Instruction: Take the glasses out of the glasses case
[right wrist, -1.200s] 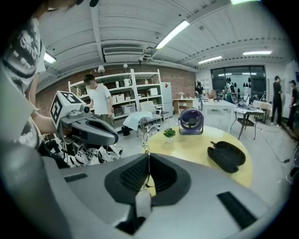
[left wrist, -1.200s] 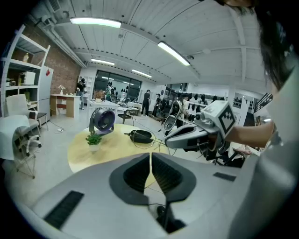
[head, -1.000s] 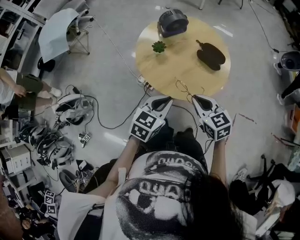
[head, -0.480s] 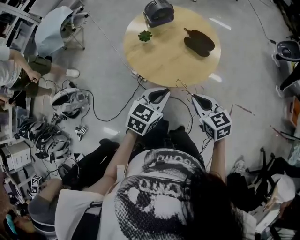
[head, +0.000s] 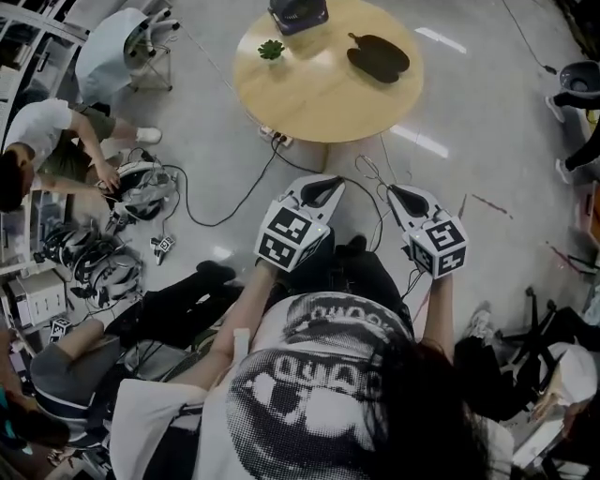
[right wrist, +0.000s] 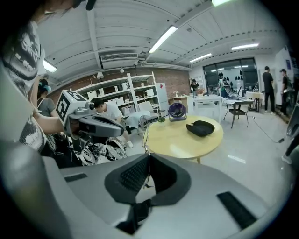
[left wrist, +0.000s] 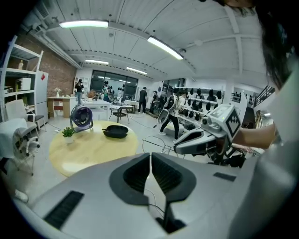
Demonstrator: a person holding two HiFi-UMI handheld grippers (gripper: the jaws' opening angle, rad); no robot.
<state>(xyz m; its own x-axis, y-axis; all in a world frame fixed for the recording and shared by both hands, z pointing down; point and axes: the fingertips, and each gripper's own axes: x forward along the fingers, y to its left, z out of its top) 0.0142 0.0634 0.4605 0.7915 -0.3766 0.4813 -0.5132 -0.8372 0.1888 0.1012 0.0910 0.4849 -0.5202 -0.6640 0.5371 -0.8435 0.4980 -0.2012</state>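
Wire-framed glasses with thin metal arms [head: 367, 170] hang out in front of the right gripper [head: 393, 188]. Its jaws are pressed together on one slim arm of the frame, and the rest juts past its tips over bare floor. The left gripper [head: 334, 182] is level with it and just beside it, jaws together with nothing between them. It does not touch the frame.

Well ahead of both tools, the black oval glasses case [head: 378, 58] lies open on the round pale-wood table [head: 309, 94], toward the right gripper's side of the top. A small green potted plant [head: 271, 49] stands on the left gripper's side, and a dark desk fan [head: 298, 11] is at the far rim beyond them.

Between the jaw tips and the table's near edge there is open grey floor. Only a black cable [head: 225, 216] crosses it, running from a power strip [head: 277, 139] by the table foot. Out past the left gripper the room is crowded: a heap of headsets [head: 94, 272], and a person crouched [head: 42, 141] over more gear. Past the right gripper the floor stays open until the clutter at the frame's edge.

A second ago both grippers' tips overlapped the table's near rim. Since then both have drawn back together, so the table now stands clear of them, with the glasses carried along.
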